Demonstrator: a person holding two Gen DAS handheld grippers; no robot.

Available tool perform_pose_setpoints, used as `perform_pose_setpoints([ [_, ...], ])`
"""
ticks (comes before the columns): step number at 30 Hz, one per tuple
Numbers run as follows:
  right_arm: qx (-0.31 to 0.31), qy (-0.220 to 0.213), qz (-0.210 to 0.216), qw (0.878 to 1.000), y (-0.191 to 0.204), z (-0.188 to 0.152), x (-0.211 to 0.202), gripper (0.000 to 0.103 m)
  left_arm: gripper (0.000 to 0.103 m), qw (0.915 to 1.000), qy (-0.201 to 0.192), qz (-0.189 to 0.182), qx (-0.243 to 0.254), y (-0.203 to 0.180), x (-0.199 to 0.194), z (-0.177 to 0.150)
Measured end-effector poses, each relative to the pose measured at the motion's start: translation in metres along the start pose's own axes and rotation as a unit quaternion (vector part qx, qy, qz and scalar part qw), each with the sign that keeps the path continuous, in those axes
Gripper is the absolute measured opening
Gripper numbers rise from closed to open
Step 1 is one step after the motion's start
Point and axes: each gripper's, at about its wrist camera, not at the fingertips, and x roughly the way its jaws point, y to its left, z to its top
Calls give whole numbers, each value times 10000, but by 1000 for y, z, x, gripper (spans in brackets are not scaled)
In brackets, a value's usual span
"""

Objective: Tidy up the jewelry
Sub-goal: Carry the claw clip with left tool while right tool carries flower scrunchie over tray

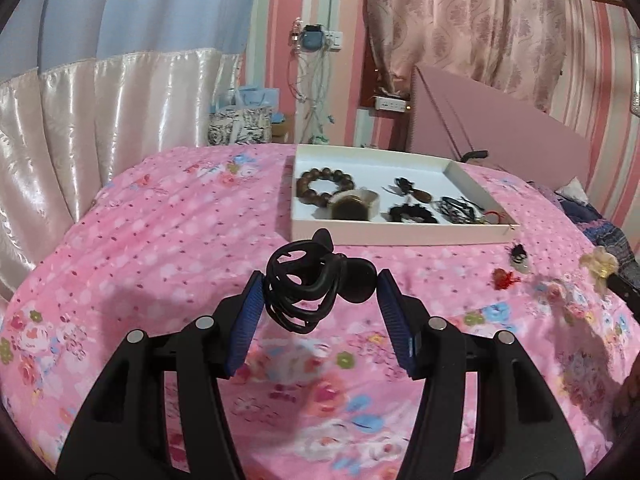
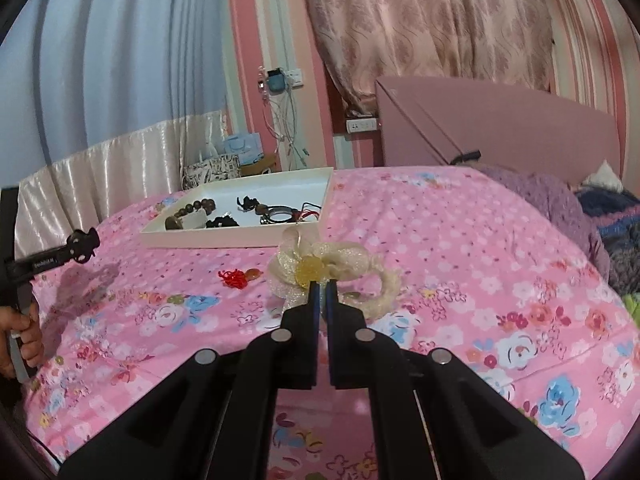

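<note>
Glossy black plastic hair claw, glittery gauze bow, wooden bead bracelet, cotton bedspread

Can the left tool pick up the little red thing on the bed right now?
Probably not yet: the left tool is already shut on the black hair claw, so it's full. The red charm lies uncovered on the bedspread.

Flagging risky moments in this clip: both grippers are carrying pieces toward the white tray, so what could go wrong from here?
1. The left gripper clamps the black hair claw by its rounded ends; it might pivot or slip out.
2. The right gripper pinches only a thin edge of the cream hair bow, which may pull free.
3. The white tray is already crowded near its front, so drops could tangle.
</note>
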Motion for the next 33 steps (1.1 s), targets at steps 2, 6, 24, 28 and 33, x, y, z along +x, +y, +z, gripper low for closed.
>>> perform_pose_setpoints([
  [2,-121,-39,-25,9999,4,0,-2,3,57,9999,-13,51,123,-8,-5,-4],
  [6,-87,-40,67,9999,2,0,-3,3,57,9998,-82,78,170,-15,-12,-6],
  [24,401,-225,502,9977,-5,39,-1,3,57,9965,-735,-144,384,-39,-33,36],
  [28,273,-382,558,9973,6,72,10,3,57,9960,-775,-169,415,-45,-20,62],
  [33,253,-494,655,9963,17,102,27,3,57,9953,-854,-233,396,-45,-2,91],
])
